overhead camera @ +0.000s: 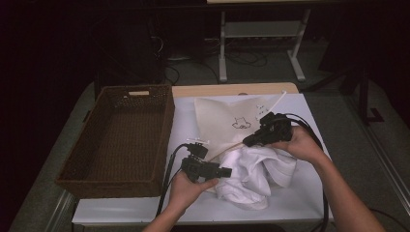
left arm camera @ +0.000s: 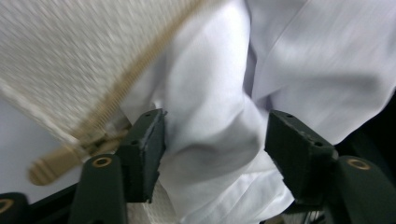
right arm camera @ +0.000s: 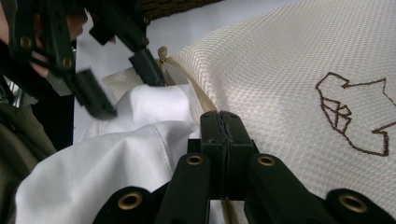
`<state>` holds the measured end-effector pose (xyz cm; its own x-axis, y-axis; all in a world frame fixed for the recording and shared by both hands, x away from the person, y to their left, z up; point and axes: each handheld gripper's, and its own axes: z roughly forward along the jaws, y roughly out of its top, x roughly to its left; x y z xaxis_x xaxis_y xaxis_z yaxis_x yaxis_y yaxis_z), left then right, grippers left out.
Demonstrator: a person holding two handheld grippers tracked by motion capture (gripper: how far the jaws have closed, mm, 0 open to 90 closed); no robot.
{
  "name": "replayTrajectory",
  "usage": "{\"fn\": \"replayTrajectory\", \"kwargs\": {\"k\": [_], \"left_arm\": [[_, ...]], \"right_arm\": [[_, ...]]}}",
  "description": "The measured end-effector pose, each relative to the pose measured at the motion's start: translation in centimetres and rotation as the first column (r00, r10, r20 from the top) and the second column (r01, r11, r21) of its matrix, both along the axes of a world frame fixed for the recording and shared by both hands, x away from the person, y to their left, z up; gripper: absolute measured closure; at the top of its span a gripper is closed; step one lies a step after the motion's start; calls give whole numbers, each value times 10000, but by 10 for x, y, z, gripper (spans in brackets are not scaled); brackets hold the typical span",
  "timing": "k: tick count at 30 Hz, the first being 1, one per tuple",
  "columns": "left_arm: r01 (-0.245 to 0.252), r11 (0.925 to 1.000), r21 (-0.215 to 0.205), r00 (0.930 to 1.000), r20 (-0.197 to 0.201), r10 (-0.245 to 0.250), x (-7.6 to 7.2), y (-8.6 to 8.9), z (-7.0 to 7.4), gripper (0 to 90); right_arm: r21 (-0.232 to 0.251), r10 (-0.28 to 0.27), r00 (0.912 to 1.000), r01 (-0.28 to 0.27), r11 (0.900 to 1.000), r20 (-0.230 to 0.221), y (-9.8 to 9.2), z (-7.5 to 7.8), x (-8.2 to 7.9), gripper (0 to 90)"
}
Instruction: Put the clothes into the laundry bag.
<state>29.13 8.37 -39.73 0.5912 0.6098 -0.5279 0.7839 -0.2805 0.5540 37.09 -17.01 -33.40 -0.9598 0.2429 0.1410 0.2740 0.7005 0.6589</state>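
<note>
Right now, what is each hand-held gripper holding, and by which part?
Right hand-held gripper: shut on the cream bag at its zipper edge. Left hand-held gripper: open around white cloth.

In the left gripper view the zipper (left arm camera: 116, 93) and cream pouch (left arm camera: 56, 60) are smeared by motion blur. The white garment (left arm camera: 299, 60) runs off the top and right edges. The embroidered figure (right arm camera: 355, 114) is cut by the right edge.

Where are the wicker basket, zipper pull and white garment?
wicker basket (overhead camera: 163, 126), high view, right wall.
zipper pull (left arm camera: 51, 167), left gripper view, rounded tan tab end.
white garment (overhead camera: 256, 170), high view, bunched folds at the cream bag's opening.
</note>
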Motion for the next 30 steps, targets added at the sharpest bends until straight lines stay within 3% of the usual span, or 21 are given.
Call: {"fn": "replayTrajectory", "kwargs": {"k": [3,7,11,13,15,17,20,23,26,28,29,30], "left_arm": [[214,9994,255,9995,-225,-208,2,-13,-14,338],[128,9973,728,9999,-39,-126,8,-27,-30,356],[-59,9979,640,9999,109,52,13,-27,-35,572],[-180,9990,406,9990,407,163,12,-24,-33,729],[-458,9989,-39,9977,501,459,13,-18,-27,799],[-542,9983,-221,9975,447,552,14,-14,-25,804],[-924,9910,-970,9949,310,958,16,-5,-16,806],[-1545,9741,-1653,9855,444,1639,17,1,-9,806],[-1664,9807,-1029,9826,656,1736,20,-3,-16,802],[-1750,9812,-818,9818,603,1801,23,-3,-22,789],[-1753,9815,-764,9820,580,1799,23,-2,-24,764],[-1739,9820,-735,9825,544,1781,22,-1,-25,764]], "right_arm": [[3,20,10000,-20,10000,-67,2,-2,1,888],[-159,214,9998,-214,9996,-44,9,-5,0,888],[-189,287,9996,-288,9994,-61,11,-6,0,888],[-205,292,9995,-294,9994,-99,12,-7,0,888],[-110,347,9994,-347,9993,-9,12,-4,-2,888],[16,384,9993,-384,9993,4,11,-1,-4,888],[60,480,9988,-481,9988,46,12,3,-7,889],[473,653,9977,-661,9967,171,13,11,-10,889],[530,644,9976,-657,9964,259,15,15,-11,889],[92,579,9982,-581,9983,168,18,6,-10,889],[-130,512,9986,-513,9986,-120,18,-5,-7,889],[-130,512,9986,-513,9986,-120,18,-5,-7,889]]}}
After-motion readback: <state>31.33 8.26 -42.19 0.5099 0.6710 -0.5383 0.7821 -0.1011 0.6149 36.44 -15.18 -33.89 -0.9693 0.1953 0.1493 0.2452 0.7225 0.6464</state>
